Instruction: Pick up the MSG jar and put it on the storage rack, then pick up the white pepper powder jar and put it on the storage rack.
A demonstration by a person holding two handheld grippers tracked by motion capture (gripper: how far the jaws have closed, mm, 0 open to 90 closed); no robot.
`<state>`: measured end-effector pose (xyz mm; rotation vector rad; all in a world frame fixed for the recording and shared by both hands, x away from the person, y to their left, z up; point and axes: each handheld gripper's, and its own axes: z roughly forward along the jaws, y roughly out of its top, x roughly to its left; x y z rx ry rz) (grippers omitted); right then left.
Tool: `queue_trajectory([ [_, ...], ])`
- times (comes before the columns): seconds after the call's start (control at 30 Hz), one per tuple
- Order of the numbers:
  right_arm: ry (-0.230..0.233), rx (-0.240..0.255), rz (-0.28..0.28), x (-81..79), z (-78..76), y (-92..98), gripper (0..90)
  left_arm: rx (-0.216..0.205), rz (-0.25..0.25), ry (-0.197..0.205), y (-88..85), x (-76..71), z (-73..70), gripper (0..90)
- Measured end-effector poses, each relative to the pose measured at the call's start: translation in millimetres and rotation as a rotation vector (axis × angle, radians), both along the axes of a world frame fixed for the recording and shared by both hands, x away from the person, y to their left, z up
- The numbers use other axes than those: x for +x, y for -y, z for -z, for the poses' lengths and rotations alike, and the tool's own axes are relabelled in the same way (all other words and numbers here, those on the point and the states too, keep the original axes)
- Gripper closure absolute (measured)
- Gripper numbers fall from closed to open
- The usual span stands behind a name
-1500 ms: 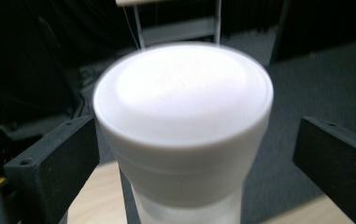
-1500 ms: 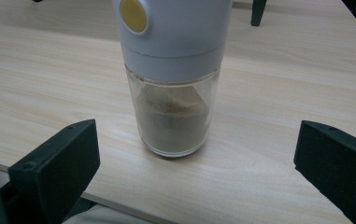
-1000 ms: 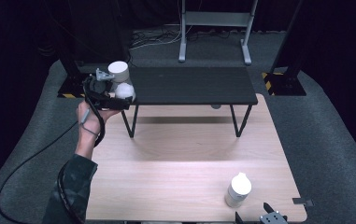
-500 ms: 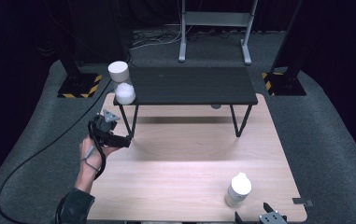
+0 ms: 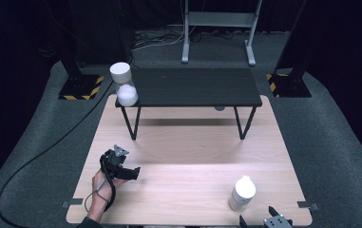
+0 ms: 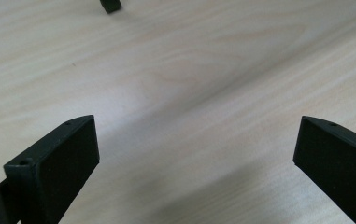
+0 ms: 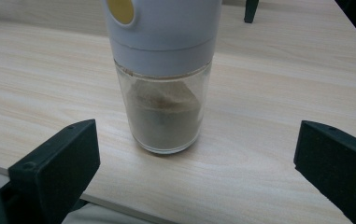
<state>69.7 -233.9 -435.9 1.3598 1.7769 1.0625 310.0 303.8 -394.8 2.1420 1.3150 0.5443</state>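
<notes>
**Both pairs of jaws spread wide, nothing held**

Fingers of the left gripper stand wide apart over bare wood of the table, with nothing between them; the left hand holds it near the table's left edge. The right gripper also has its jaws spread, and the spice jar stands upright just ahead of their tips, centred in the gap but not touched. It has a white cap, a yellow spot and brownish powder behind glass. Well beyond the left fingers, two white containers sit stacked on the left end of a black shelf.
</notes>
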Motion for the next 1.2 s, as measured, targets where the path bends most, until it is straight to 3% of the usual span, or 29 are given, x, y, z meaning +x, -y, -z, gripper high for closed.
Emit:
queue_trajectory([
  [0.4, 0.002, -0.002, 0.0, -0.3, -0.5, -0.6, 0.0, -0.034, 0.011, 0.05, -4.1, -16.0, 28.9, 0.2],
  [1.2, 0.003, -0.027, -0.012, 6.5, -10.0, -6.3, 0.0, -0.091, 0.0, 0.061, -17.0, -23.0, 42.0, 0.2],
])
